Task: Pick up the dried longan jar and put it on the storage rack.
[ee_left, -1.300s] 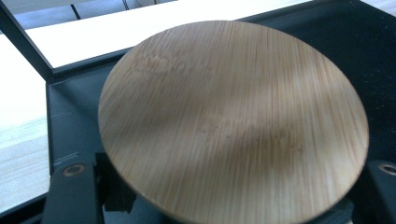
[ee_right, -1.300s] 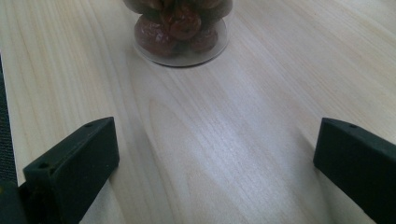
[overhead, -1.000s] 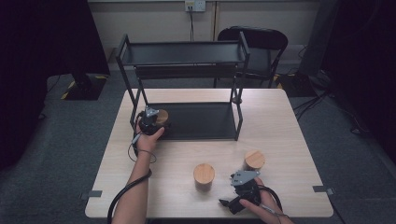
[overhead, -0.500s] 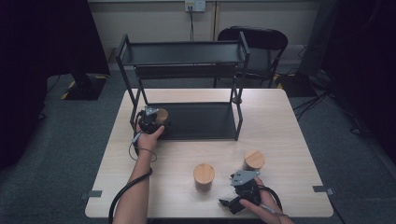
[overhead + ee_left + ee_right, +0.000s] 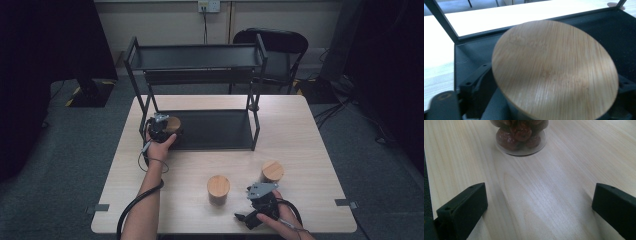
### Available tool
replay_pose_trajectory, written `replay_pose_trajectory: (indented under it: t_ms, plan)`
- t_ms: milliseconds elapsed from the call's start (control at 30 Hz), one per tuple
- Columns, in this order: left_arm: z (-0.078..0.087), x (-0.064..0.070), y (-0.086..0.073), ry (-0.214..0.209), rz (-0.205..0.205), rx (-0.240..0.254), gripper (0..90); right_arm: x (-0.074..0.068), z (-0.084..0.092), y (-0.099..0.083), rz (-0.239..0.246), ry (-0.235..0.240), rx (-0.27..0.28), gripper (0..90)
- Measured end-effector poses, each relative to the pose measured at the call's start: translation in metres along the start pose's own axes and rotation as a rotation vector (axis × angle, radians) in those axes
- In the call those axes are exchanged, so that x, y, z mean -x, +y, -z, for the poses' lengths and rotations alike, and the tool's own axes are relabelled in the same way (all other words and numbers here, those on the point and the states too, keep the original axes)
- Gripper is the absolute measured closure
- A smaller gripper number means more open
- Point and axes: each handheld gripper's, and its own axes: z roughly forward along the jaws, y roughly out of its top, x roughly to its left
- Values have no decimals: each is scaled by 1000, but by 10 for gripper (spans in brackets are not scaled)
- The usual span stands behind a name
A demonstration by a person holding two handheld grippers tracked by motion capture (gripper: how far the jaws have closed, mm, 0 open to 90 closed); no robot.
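Since the earlier frame nothing on the table has changed place; only the left gripper (image 5: 162, 127) differs, its jaws having just been opening. They now stand parted on either side of the round bamboo-lidded jar (image 5: 554, 67), which sits between them on the bottom shelf of the black metal two-tier rack (image 5: 215, 131), at its left end. Whether the pads touch the jar cannot be told. The right gripper (image 5: 539, 212) rests low over the pale wooden table (image 5: 300, 125), jaws spread wide and empty, near a clear jar of dark dried fruit (image 5: 520, 133).
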Motion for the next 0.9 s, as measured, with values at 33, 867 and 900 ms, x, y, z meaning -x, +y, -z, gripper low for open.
replay_pose_trajectory:
  t_ms: [33,867,900]
  plan:
    - [1,1,1,-1,0,-1,95,0,0,0,0,0,0,0]
    - [17,8,-5,-25,44,-3,44,0,0,0,0,0,0,0]
    - [18,8,-6,-26,42,-4,44,0,0,0,0,0,0,0]
